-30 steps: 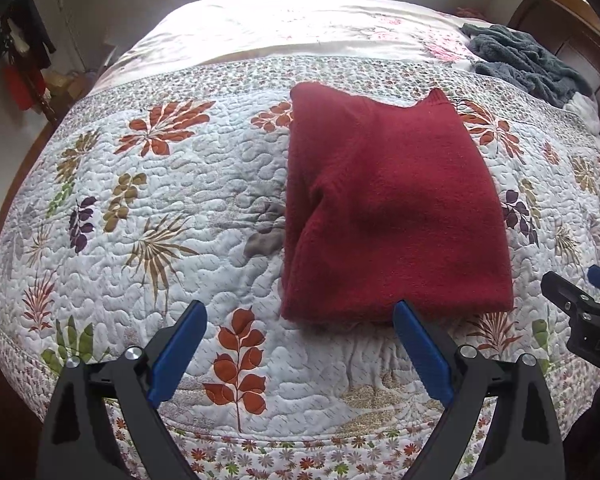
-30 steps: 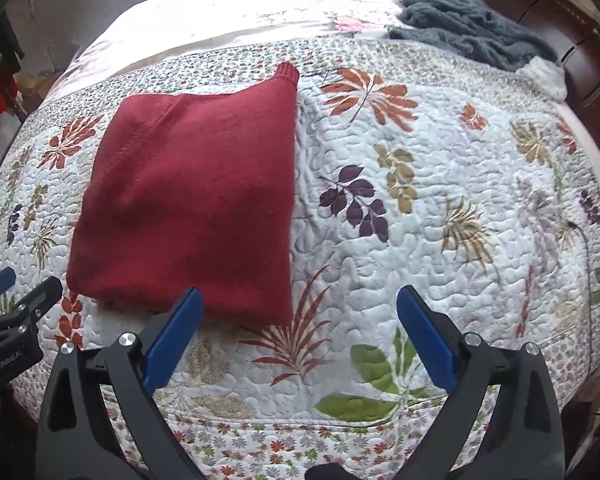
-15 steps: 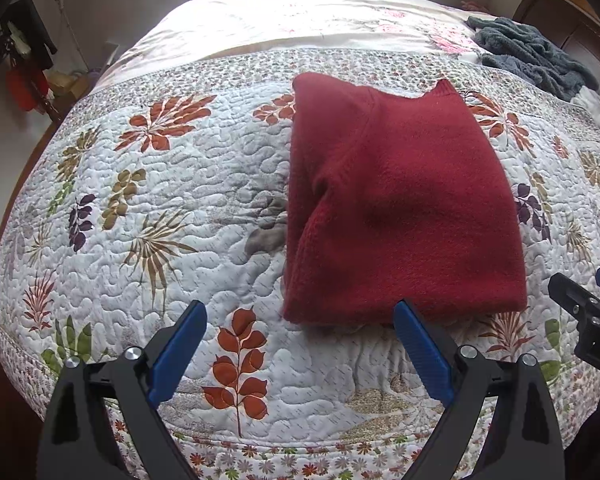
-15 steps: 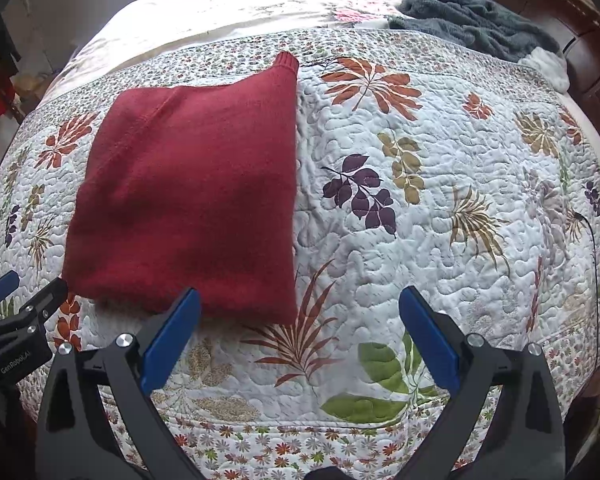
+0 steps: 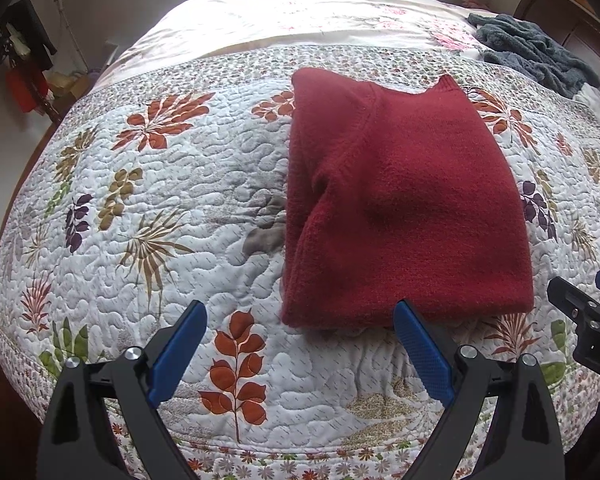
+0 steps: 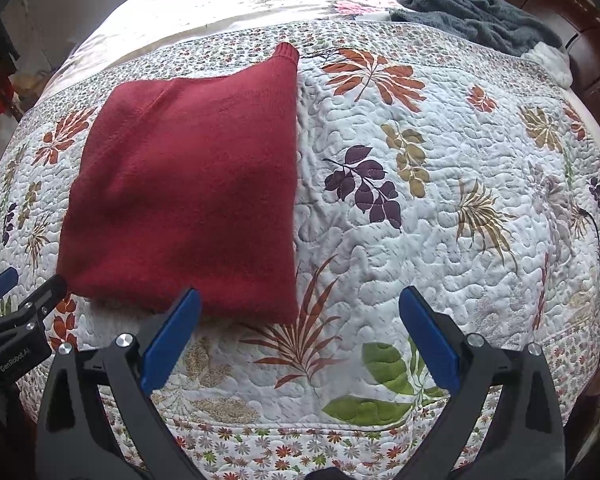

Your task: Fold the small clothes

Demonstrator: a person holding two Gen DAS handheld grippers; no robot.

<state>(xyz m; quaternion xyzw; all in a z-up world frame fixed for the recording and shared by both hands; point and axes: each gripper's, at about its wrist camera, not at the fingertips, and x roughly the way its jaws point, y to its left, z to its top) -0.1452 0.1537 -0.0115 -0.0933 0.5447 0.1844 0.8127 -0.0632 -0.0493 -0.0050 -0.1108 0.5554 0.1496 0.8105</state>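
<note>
A dark red knitted sweater [image 5: 404,208] lies folded into a rectangle on the leaf-patterned quilt [image 5: 172,208]; it also shows at the left of the right wrist view as the sweater [image 6: 188,200]. My left gripper [image 5: 300,344] is open just in front of the sweater's near left corner, holding nothing. My right gripper [image 6: 300,332] is open in front of the sweater's near right corner, also with nothing in it. Each gripper appears at the edge of the other's view: the right gripper [image 5: 588,312] and the left gripper [image 6: 16,304].
A grey fluffy blanket [image 6: 472,8] is heaped at the far right of the bed beside a dark wooden headboard [image 6: 560,16]. The quilt's near edge [image 6: 300,448] drops off just below the grippers. Clothes hang at the far left wall [image 5: 20,56].
Both grippers have drawn back a little and risen, so the sweater sits slightly farther away. The sweater itself has not moved.
</note>
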